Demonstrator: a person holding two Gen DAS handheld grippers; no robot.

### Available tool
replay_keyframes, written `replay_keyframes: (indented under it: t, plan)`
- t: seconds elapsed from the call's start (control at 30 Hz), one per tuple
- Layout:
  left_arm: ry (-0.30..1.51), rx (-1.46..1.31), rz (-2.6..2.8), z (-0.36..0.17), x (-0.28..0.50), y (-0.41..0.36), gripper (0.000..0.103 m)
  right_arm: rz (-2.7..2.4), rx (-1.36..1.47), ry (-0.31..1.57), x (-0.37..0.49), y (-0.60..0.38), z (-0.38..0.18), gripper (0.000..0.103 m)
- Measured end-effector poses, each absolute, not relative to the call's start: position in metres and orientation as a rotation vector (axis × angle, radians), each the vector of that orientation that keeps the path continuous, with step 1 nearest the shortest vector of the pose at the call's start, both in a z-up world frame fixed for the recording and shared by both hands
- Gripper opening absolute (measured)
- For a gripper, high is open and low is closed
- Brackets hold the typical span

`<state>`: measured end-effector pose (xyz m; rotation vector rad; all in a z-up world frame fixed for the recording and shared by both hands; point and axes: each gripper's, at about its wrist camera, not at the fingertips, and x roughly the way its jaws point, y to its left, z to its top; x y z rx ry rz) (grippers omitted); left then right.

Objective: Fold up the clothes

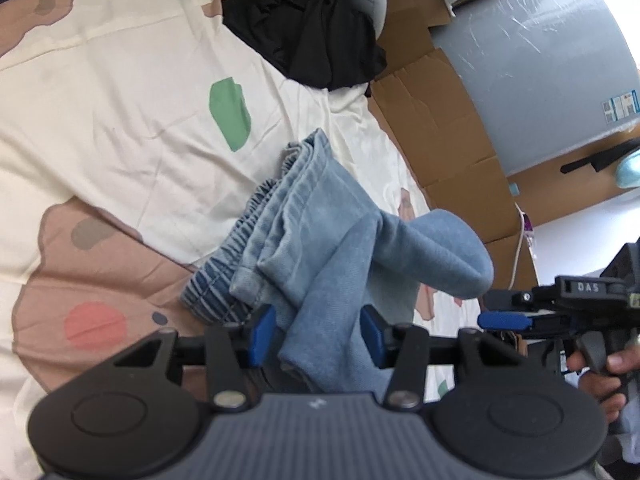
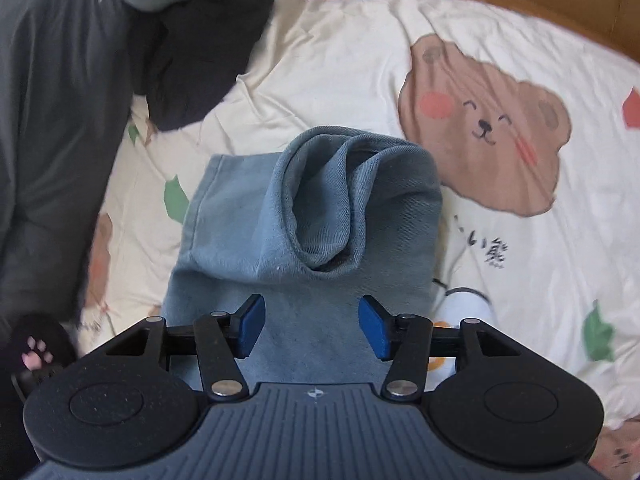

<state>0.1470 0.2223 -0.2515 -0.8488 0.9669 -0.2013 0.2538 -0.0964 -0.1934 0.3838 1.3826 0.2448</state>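
Light blue jeans (image 1: 320,232) lie folded on the cream bear-print sheet (image 1: 100,100), the elastic waistband at the left of the pile. A hanging fold of the denim runs down between the blue pads of my left gripper (image 1: 318,336), which stands open around it. In the right wrist view the same jeans (image 2: 312,200) lie straight ahead with a rolled leg fold on top. My right gripper (image 2: 312,328) hovers open just over their near edge, nothing pinched. The right tool's blue pad (image 1: 504,321) shows at the right edge of the left wrist view, held by a hand (image 1: 608,376).
A black garment (image 1: 312,28) lies crumpled at the far end of the sheet. Cardboard (image 1: 432,120) and a grey plastic-wrapped panel (image 1: 540,60) stand beside the bed. Dark grey clothing (image 2: 52,120) fills the left of the right wrist view. The bear print (image 2: 480,128) lies right of the jeans.
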Motion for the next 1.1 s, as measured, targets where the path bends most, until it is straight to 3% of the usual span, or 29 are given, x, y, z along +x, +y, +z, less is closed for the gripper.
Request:
replay_keyframes:
  t: [0.1, 0.2, 0.33, 0.73, 1.1]
  plan:
    - [0.965, -0.849, -0.207, -0.253, 0.147, 0.221, 0.049, 0.26, 0.421, 1.351, 0.259, -0.092, -0.204, 0.059]
    - [0.968, -0.857, -0.212, -0.255, 0.147, 0.22, 0.034, 0.279, 0.404, 1.308, 0.268, -0.083, -0.203, 0.059]
    - [0.968, -0.856, -0.214, -0.255, 0.144, 0.221, 0.028, 0.33, 0.368, 1.255, 0.291, -0.064, -0.195, 0.059]
    - [0.962, -0.872, -0.215, -0.254, 0.141, 0.228, 0.025, 0.431, 0.123, 1.144, 0.351, -0.017, -0.181, 0.058]
    - [0.957, -0.908, -0.212, -0.256, 0.138, 0.234, 0.024, 0.641, -0.239, 1.152, 0.377, 0.005, -0.231, 0.058]
